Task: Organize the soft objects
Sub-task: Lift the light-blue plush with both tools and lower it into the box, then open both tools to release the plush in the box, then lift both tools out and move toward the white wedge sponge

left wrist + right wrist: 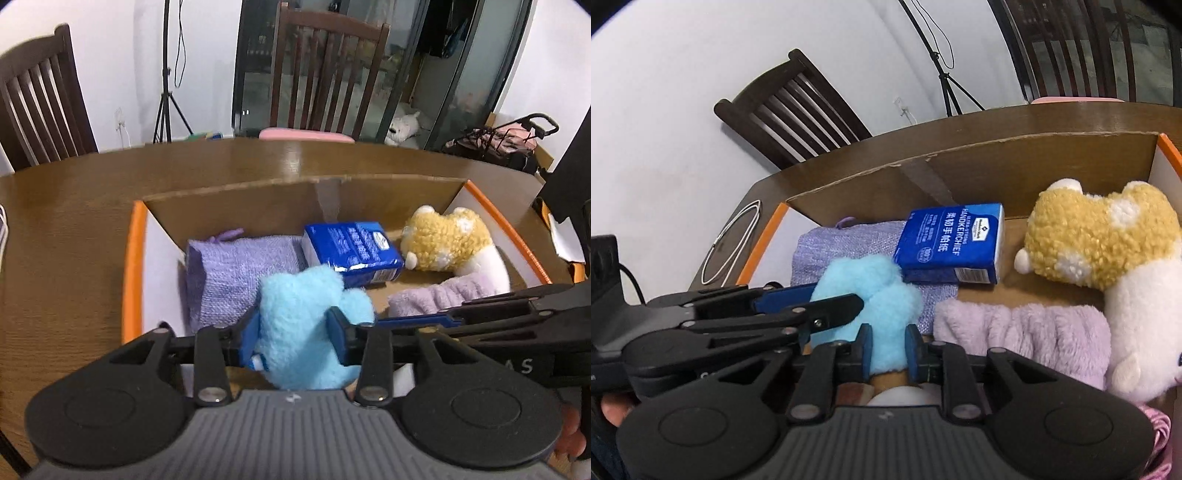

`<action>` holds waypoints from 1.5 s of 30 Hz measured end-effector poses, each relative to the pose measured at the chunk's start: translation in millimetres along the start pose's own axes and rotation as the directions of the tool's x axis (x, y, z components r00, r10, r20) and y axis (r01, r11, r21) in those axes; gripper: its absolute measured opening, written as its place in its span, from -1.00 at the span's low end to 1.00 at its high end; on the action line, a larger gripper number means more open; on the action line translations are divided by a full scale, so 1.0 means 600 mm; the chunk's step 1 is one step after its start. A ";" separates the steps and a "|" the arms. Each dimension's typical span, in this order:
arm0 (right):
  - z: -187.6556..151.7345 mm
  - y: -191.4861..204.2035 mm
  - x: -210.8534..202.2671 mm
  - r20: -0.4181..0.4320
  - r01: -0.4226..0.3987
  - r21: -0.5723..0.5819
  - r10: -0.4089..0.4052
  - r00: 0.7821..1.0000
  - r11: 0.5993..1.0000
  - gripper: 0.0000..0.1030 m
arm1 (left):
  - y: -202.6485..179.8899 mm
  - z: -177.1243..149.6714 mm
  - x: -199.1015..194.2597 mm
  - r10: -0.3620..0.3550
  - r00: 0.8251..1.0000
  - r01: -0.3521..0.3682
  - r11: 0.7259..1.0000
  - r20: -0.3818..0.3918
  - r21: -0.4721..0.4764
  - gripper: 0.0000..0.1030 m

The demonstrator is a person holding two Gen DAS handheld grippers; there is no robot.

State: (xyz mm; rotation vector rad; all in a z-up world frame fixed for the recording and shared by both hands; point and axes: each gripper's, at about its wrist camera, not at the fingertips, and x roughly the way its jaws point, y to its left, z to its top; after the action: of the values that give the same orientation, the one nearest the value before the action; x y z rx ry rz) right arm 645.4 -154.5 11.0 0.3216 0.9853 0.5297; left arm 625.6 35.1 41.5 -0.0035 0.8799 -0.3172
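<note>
A light blue plush (pixel 299 295) (pixel 871 280) hangs over the near left part of an open cardboard box with an orange rim (pixel 135 258) (pixel 764 240). My left gripper (pixel 295 336) is shut on it, its blue pads pinching the plush's middle. My right gripper (pixel 889 350) is shut on the same plush lower down. Each gripper's fingers (pixel 480 310) (pixel 831 306) reach in from the side in the other's view. Inside the box lie a purple knit pouch (pixel 229 273) (pixel 842 243), a blue tissue pack (pixel 351 251) (pixel 953 243), a yellow-and-white plush (pixel 443 240) (pixel 1100 243) and a lilac fuzzy cloth (pixel 436 295) (pixel 1023 328).
The box stands on a brown wooden table (pixel 74 221). Dark wooden chairs (pixel 40 99) (pixel 325 66) stand at the far edge, with a tripod (pixel 166 92) by the wall. A white cable loop (pixel 735 243) lies on the table left of the box.
</note>
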 end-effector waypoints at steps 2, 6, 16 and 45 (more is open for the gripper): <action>0.005 0.005 -0.020 0.026 0.008 -0.011 -0.008 1.000 1.000 -0.38 | 0.002 0.001 -0.034 0.002 0.999 -0.002 1.000 0.043 0.001 0.06; 0.017 0.013 -0.102 0.093 0.015 -0.028 -0.013 0.996 0.999 -0.30 | -0.007 0.003 -0.114 0.018 0.994 -0.021 0.999 0.108 0.029 0.08; -0.031 0.056 -0.349 0.273 0.087 -0.124 -0.050 0.961 0.988 0.01 | -0.049 -0.041 -0.312 0.073 0.967 -0.091 0.994 0.243 0.064 0.29; -0.538 0.048 -0.382 0.359 0.172 -0.254 -0.073 0.931 0.952 0.30 | -0.251 -0.515 -0.381 0.059 0.896 -0.145 0.976 0.441 0.164 0.95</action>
State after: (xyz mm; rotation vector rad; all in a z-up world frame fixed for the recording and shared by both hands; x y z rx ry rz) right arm 260.6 -252.3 17.4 0.0889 0.5728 0.4711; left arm 215.0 -6.9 36.9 0.1475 0.4003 -0.2865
